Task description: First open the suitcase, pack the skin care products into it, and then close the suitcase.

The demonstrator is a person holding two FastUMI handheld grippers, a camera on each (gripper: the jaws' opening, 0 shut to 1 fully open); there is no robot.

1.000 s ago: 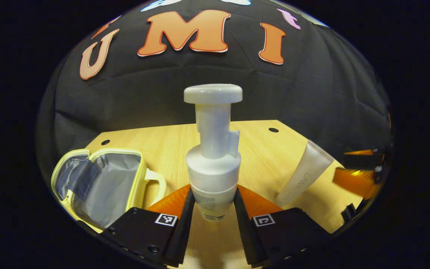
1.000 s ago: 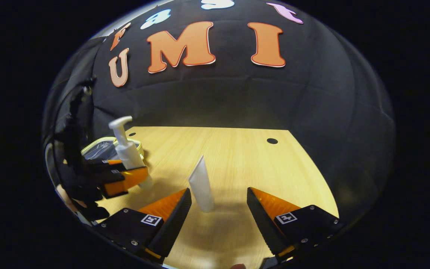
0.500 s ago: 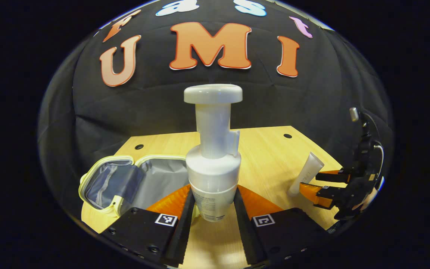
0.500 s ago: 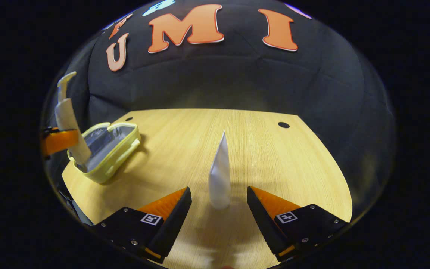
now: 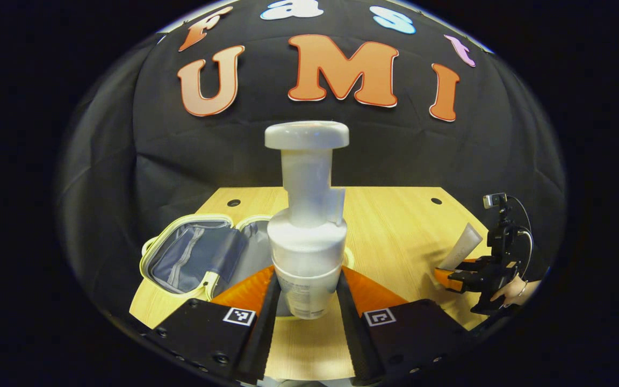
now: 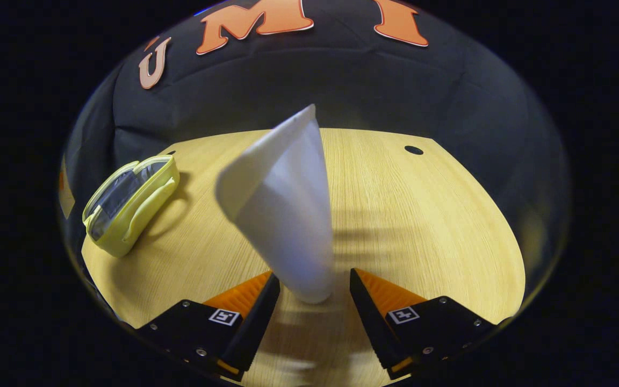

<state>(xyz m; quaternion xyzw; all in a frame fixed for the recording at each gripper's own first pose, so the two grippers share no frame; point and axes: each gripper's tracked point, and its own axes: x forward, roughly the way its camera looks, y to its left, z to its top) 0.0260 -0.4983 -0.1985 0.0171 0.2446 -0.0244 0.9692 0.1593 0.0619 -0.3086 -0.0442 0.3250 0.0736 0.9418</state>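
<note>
Two tools worked: left tool (image 5: 303,301) had carried its clamped pump bottle (image 5: 306,226) over the open case (image 5: 191,258) (packing next); right tool (image 6: 309,287) closed around the tube (image 6: 288,215).

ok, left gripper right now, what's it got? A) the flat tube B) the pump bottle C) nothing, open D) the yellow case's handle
B: in the left gripper view, the left gripper has both fingers pressed on the lower body of the pump bottle, held upright in front of the open yellow case; the tube sits between the right gripper's fingers.
</note>
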